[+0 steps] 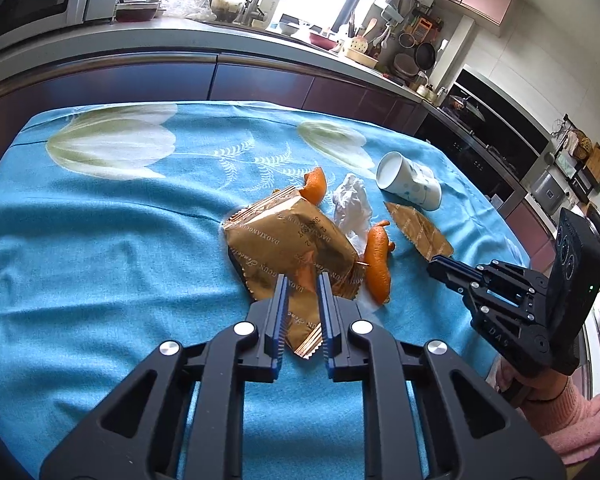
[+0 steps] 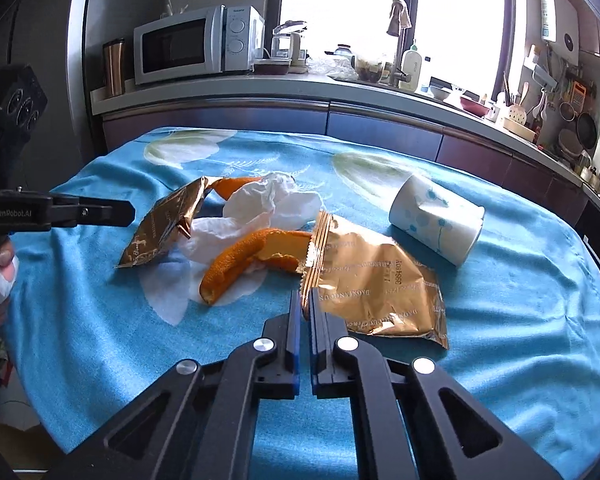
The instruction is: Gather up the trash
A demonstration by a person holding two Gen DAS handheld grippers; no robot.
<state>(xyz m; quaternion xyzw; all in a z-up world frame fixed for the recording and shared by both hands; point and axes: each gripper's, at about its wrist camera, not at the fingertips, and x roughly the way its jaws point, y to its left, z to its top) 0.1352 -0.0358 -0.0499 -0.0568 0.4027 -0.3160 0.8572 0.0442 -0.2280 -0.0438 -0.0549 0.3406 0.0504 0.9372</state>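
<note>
On the blue tablecloth (image 2: pixel 100 320) lie a tipped paper cup (image 2: pixel 436 224), crumpled tissue (image 2: pixel 268 204) and orange peel (image 2: pixel 240 260). Each nearly closed gripper pinches a gold wrapper: left gripper (image 1: pixel 302 284) on one wrapper (image 1: pixel 284 240), right gripper (image 2: pixel 305 300) on another wrapper (image 2: pixel 376 284).

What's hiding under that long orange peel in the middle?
Crumpled white tissue lies under the orange peel, spread on the blue cloth. Whatever sits directly beneath the peel is covered.

A table under a blue tulip-print cloth (image 2: pixel 100 332) carries two gold wrappers (image 2: pixel 376 280) (image 2: pixel 160 228), crumpled tissue (image 2: pixel 268 204), orange peels (image 2: pixel 240 260) and a tipped paper cup (image 2: pixel 436 220) toward its right edge.
</note>
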